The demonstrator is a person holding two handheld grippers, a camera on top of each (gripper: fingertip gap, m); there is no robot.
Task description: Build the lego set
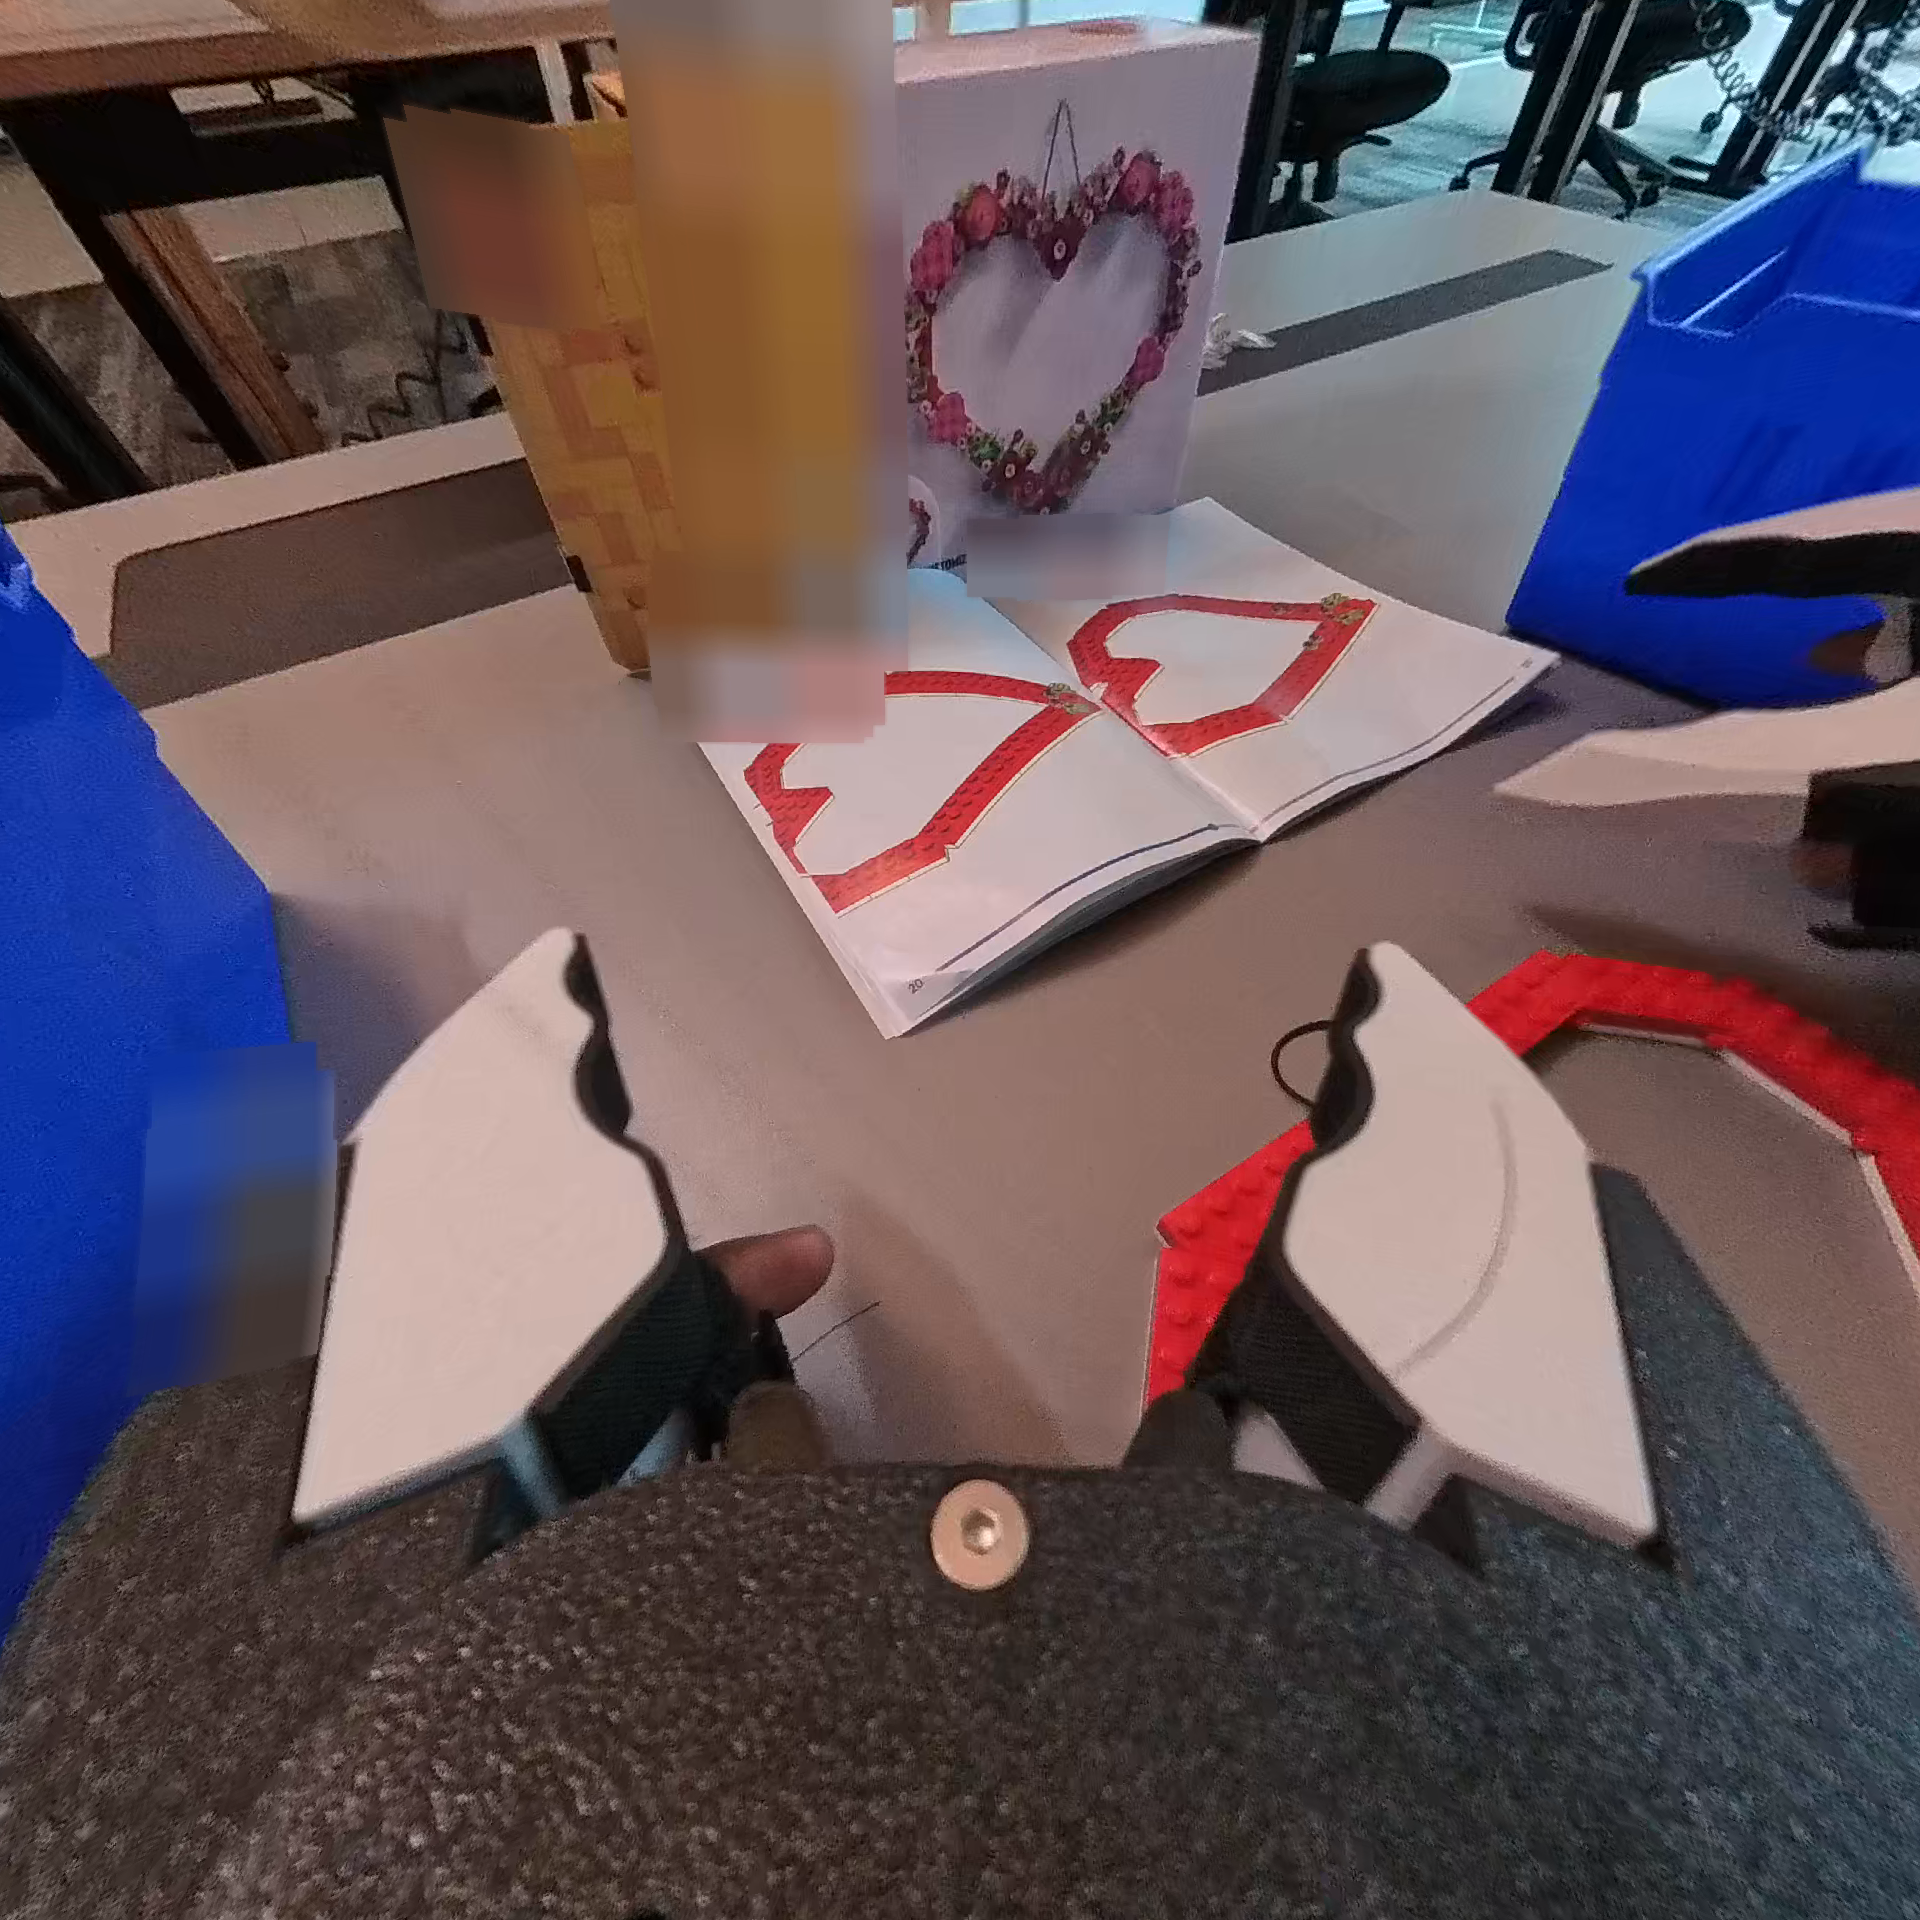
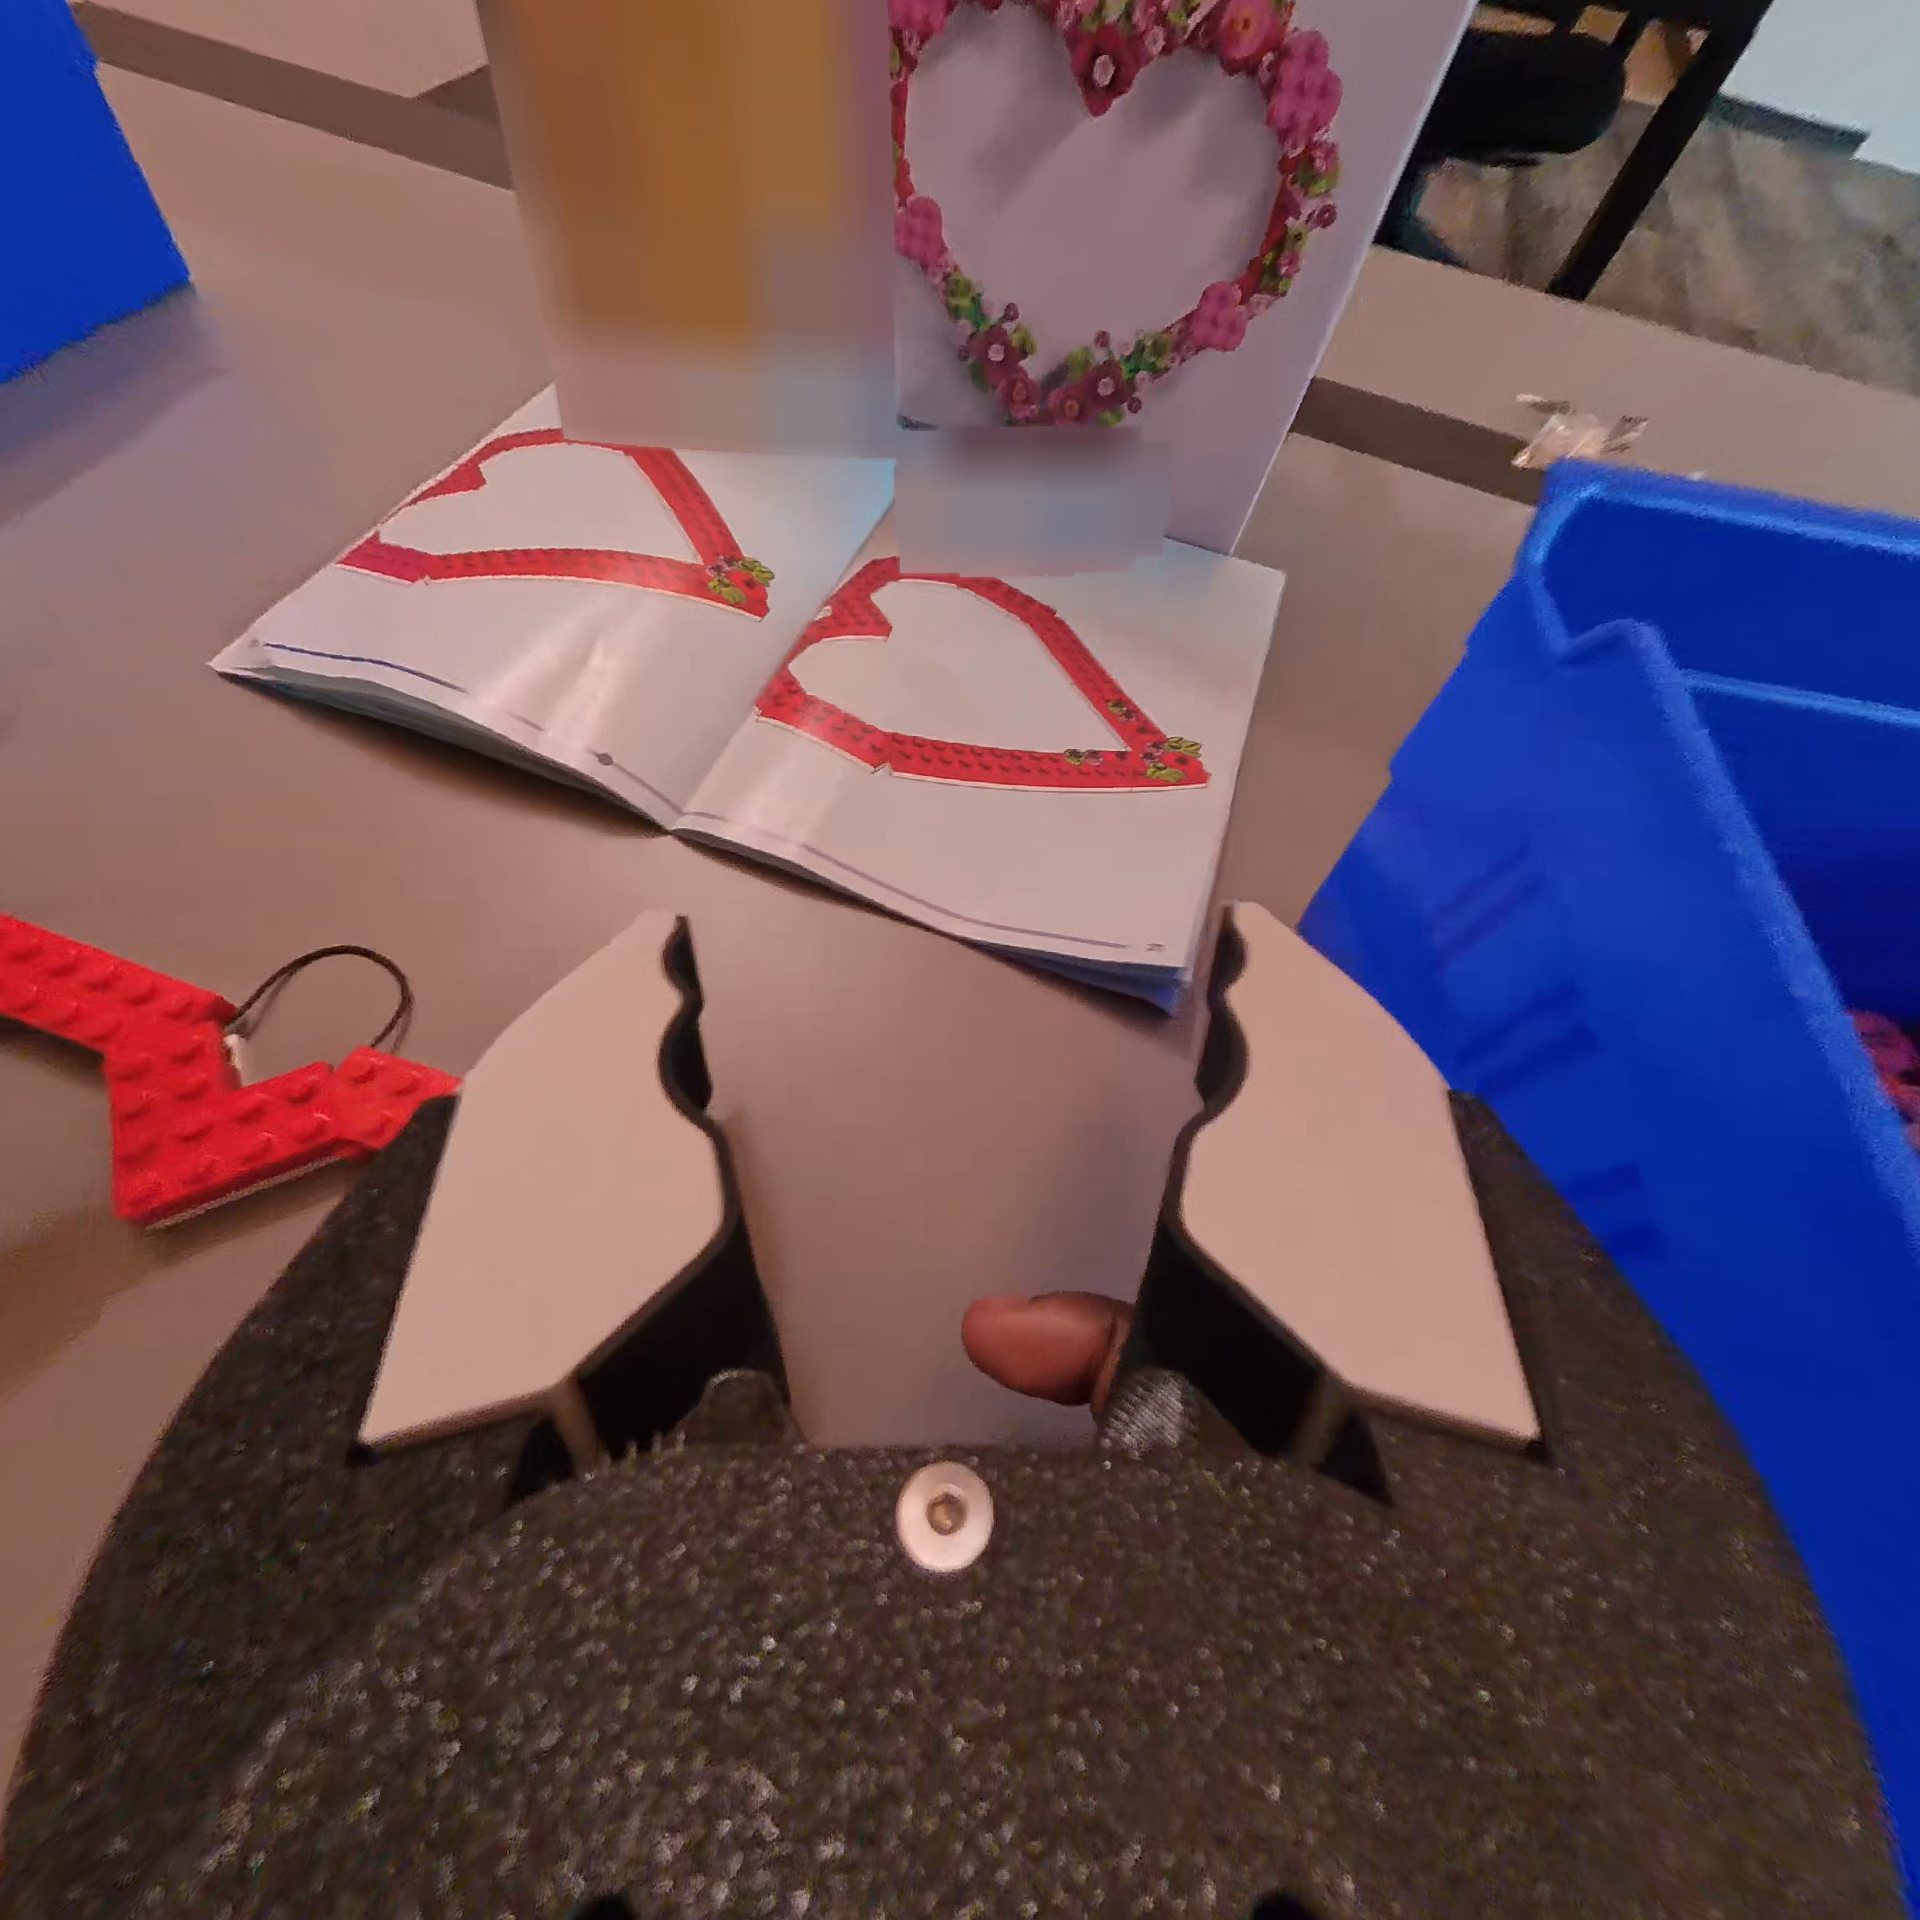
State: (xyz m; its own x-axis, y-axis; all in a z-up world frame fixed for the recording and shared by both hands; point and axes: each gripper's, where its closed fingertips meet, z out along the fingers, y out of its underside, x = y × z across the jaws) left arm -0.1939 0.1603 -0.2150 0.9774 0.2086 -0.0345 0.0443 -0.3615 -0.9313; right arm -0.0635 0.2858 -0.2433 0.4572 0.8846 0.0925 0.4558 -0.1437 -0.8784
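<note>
Both claws spread wide, holding nothing: left claw [image 1: 977,1049], right claw [image 2: 951,997]. Flat red studded lego heart frame [image 2: 197,1091] lies on grey bench [image 2: 914,1143], just left of right claw. Risk: thin black cord loop [image 2: 343,982] snagging a finger; frame sliding when pressed.

The red heart frame [image 2: 197,1081] runs off the edge; the blue bin's [image 2: 1621,935] contents stay mostly hidden.

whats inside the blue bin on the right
In the right wrist view, the blue bin shows only a bit of pink-purple pieces at the frame edge; its wall hides the rest.
</note>
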